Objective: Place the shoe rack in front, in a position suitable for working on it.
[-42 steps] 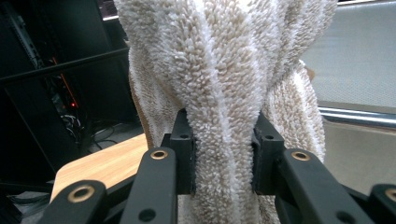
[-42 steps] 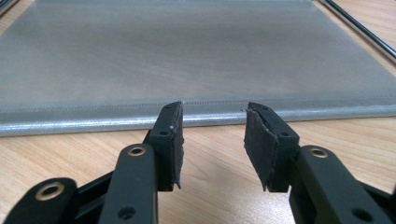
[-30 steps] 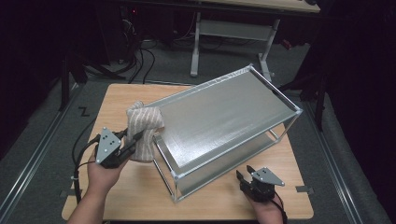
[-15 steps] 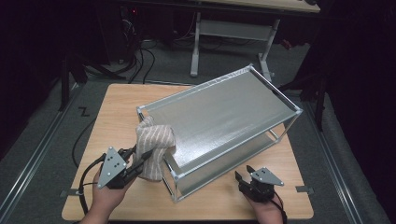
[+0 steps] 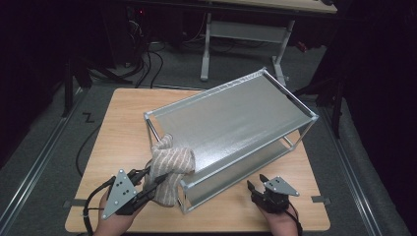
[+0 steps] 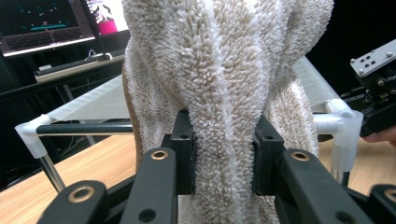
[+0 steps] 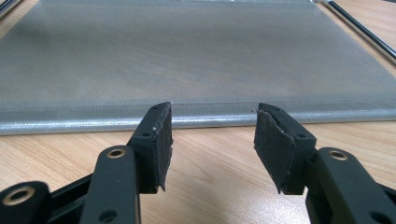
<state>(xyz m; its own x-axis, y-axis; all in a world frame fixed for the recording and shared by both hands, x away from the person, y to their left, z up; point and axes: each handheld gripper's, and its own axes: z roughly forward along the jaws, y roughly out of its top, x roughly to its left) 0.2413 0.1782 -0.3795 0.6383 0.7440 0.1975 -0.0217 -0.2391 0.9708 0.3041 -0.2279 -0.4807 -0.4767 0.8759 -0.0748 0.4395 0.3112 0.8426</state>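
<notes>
A cream, ribbed towel hangs bunched against the near left corner of a metal-framed rack with silver mesh shelves, which stands askew on the wooden table. My left gripper is shut on the towel; in the left gripper view both pads pinch a thick fold of the towel. My right gripper rests near the table's front edge, in front of the rack's long side. Its jaws have just been opening, and my right gripper holds nothing, facing the lower shelf.
The rack's white corner joint stands just right of the towel, with the other gripper beyond it. Monitors glow in the background. A grey desk frame and floor cables lie behind the table.
My left gripper has carried the towel toward the table's front edge and a little right, along the rack's left end to its near corner. The right hand has stayed put.
</notes>
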